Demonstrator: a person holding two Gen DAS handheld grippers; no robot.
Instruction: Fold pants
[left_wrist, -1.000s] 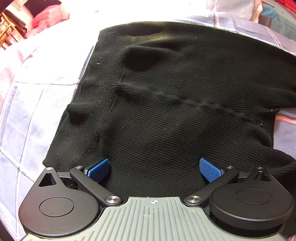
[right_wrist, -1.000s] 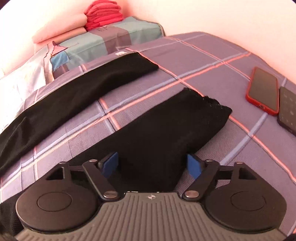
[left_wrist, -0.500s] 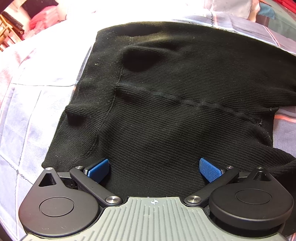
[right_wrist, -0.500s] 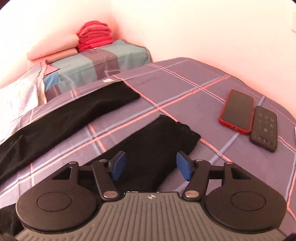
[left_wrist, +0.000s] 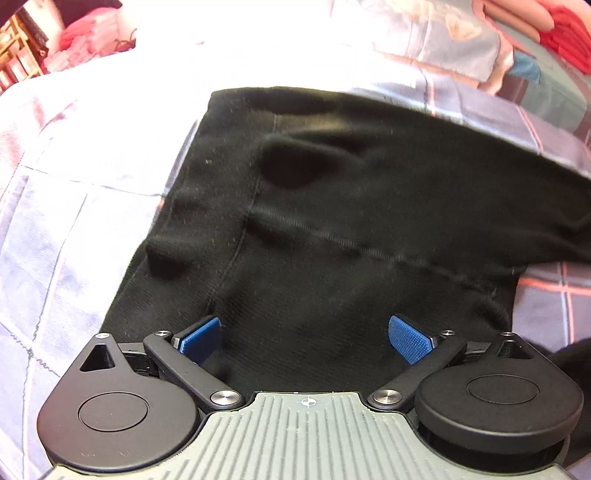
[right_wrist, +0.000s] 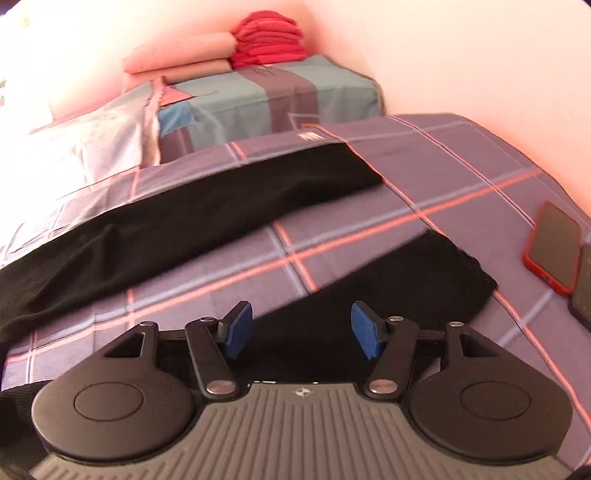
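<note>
Lying under both tools: pants.

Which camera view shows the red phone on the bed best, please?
The right wrist view shows it best: the red phone lies on the checked bedsheet at the right edge, beside a dark device and clear of the black pants. The left wrist view shows none of it, only the pants' upper part.

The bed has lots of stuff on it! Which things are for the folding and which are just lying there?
For the folding:
black pants
left gripper, open
right gripper, open over a pant leg

Just lying there:
red phone
dark remote
red folded clothes
pink pillow
</note>
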